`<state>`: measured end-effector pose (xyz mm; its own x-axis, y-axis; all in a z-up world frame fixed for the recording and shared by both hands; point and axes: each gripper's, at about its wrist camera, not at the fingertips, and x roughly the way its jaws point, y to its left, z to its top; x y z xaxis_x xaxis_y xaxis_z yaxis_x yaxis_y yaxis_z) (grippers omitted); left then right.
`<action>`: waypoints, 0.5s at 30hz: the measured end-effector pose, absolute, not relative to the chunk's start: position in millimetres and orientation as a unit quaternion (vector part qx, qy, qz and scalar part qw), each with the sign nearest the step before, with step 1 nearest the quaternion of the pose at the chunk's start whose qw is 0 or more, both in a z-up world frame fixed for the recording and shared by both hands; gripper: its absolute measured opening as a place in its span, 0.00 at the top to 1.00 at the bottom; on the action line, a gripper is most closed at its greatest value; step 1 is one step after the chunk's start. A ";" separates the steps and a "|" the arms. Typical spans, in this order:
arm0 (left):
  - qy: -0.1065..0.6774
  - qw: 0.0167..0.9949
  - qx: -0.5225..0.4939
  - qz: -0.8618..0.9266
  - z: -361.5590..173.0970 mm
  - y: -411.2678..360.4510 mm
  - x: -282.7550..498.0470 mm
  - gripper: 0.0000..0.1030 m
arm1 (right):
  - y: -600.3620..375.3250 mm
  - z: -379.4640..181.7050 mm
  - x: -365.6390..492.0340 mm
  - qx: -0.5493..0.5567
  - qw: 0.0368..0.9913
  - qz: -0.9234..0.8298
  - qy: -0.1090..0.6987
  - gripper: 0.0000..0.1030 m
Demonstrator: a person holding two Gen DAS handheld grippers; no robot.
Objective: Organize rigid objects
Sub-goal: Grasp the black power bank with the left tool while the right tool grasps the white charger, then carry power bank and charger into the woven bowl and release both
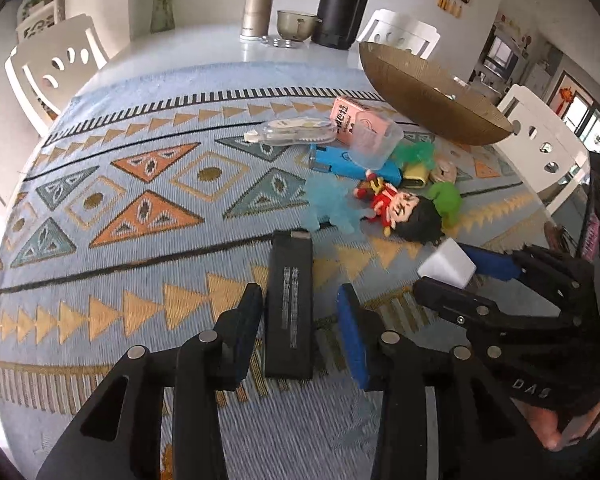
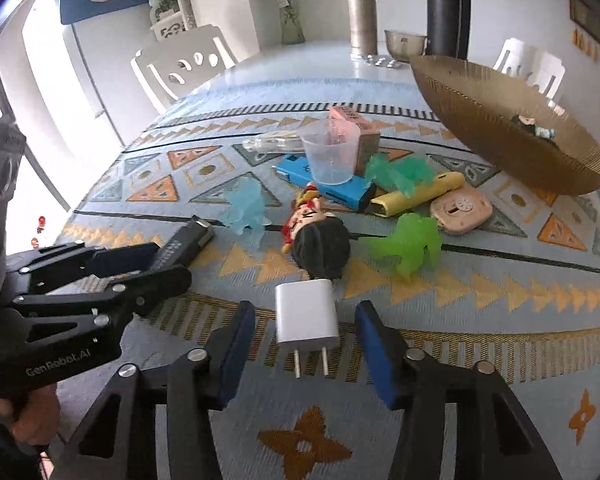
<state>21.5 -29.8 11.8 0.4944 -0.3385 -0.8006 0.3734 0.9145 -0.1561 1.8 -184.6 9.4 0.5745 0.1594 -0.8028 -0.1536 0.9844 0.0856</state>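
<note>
Left gripper (image 1: 300,332) stands partly open, its blue pads either side of a black rectangular block (image 1: 289,304) lying flat on the patterned cloth (image 1: 140,240); the left pad sits just beside the block's edge, the right pad clear of it, so nothing is clamped. Block is long, matt black, with a pale printed strip along its top face and a metal end at the far tip.

Right gripper (image 2: 306,340) is likewise partly open, straddling a white charger plug (image 2: 306,312). Plug is a glossy rounded cube, lying flat, two metal prongs pointing back toward the wrist. Gaps show on both sides; pads are not touching it.

Ahead of both grippers lies a loose cluster: a doll figure (image 2: 320,236) with black hair touching the plug's far end, a translucent blue toy (image 2: 246,206), a green toy (image 2: 412,240), a blue case (image 2: 324,184), a yellow case (image 2: 416,194), a clear measuring cup (image 2: 332,152), a pink carton (image 1: 354,120) and a round pink item (image 2: 460,208). A large gold bowl (image 2: 500,120) stands beyond, to the right, holding small items.

Open cloth lies to the left of the left gripper, broad and unobstructed to the table's edge. The two grippers sit near each other.
</note>
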 end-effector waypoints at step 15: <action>0.429 0.882 0.037 -0.190 9.7 -33.1 17.2 0.79 | -178.1 14.7 -8.9 -0.025 0.902 0.058 0.426 0.74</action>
